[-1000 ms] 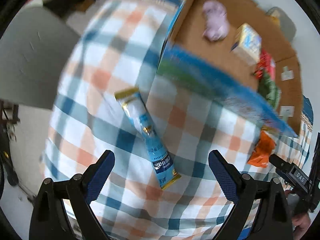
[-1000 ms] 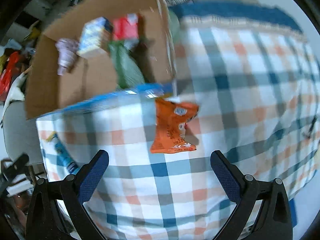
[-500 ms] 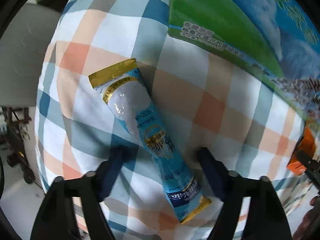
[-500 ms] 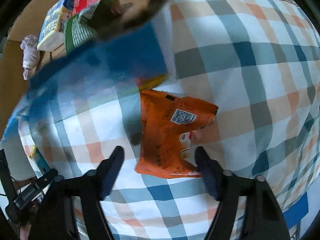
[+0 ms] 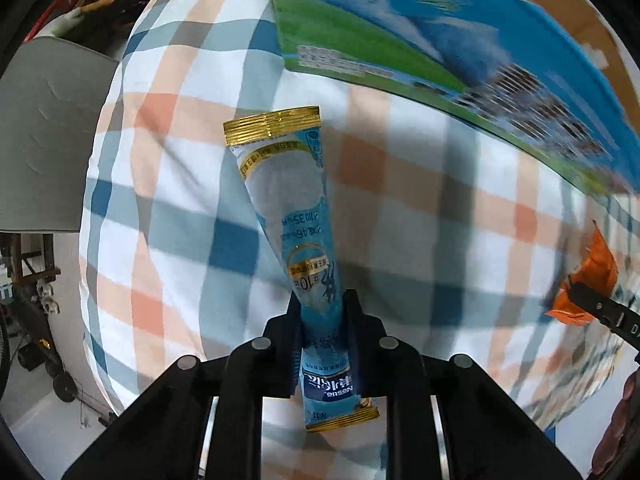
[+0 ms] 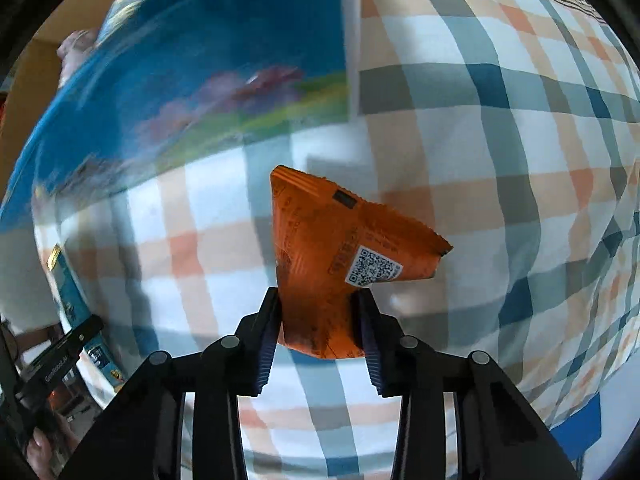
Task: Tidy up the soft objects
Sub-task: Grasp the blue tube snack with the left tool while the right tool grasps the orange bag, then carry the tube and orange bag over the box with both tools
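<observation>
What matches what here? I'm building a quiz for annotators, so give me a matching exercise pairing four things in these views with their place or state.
Things:
1. long light-blue stick sachet with gold ends
2. crinkled orange snack packet
3. cardboard box with blue-and-green printed side
4. plaid blue, orange and white cloth

Places or states:
A. spread beneath everything
B. clamped in left gripper
C. standing on the cloth
D. clamped in right gripper

Pairs: 1-B, 2-D, 3-C, 4-A

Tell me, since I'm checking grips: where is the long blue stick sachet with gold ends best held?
Low on its narrow body, just above the bottom gold seal, as the left gripper holds the long blue stick sachet now. Its slim width fits between the fingers; come along its length.
</observation>
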### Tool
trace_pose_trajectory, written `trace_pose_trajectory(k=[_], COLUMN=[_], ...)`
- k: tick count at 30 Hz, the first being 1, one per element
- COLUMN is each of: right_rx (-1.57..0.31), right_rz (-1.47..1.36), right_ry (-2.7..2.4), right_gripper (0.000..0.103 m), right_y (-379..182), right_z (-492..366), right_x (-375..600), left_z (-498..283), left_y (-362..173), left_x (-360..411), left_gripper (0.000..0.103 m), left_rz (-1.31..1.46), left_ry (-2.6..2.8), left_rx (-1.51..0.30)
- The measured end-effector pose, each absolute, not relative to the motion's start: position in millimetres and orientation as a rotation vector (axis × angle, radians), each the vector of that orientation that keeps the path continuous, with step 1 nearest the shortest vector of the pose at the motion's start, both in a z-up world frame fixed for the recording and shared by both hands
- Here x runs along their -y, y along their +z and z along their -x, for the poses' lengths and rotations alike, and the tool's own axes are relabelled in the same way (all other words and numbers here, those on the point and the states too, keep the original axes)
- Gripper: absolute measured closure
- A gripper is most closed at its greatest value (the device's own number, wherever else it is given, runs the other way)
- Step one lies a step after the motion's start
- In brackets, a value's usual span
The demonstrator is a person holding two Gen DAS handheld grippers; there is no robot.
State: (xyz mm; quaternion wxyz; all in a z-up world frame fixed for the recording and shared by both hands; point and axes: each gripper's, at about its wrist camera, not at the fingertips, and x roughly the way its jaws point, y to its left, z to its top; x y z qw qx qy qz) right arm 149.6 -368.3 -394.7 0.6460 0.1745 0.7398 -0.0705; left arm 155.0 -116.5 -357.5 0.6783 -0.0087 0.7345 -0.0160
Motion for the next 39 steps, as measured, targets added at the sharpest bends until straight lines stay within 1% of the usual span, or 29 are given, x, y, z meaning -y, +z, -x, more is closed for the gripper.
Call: trace_pose_trajectory(k=[5, 10, 13, 21, 23, 24, 28, 33, 39], right_rx=[-1.671, -1.635, -1.607, -1.552, -1.532, -1.525, -1.486, -1.422, -1.399], right_rz=[-0.374, -0.347, -0.323, -0.294, -0.291, -0.292, -0.302, -0.300, -0.291], right_ry=[-0.067, 0.038, 0.078, 0.156, 0.174, 0.183, 0.222, 0.252, 0.243], right_gripper=[0.065, 0.065, 0.066, 0.066, 0.066, 0.066, 0.066, 0.066, 0.066], right_y=[-376, -345, -327, -276, -265, -253, -225, -192, -183], right_z=[-125, -101, -82, -94, -95, -96, -111, -155, -221], right_x=[344, 314, 297, 304, 302, 317, 311, 304, 305], left_z=[-125, -109, -120, -126, -142, -148, -178, -230, -296], left_y=[-325, -282, -260, -220, -215, -209, -188, -171, -181], left_x=[141, 166, 171, 164, 171, 171, 171, 171, 173], left_gripper=[0.087, 0.087, 0.087, 0.087, 0.087, 0.087, 0.087, 0.087, 0.087], left_rz=[-0.008, -0.055, -0.065, -0.043, -0.035, -0.033, -0.060, -0.112, -0.136], left_ry=[-0.110, -0.184, -0.214, -0.282, -0.291, -0.300, -0.316, -0.307, -0.319], left_rx=[-1.603, -1.519, -1.490, -1.437, -1.419, -1.400, -1.344, -1.293, -1.332])
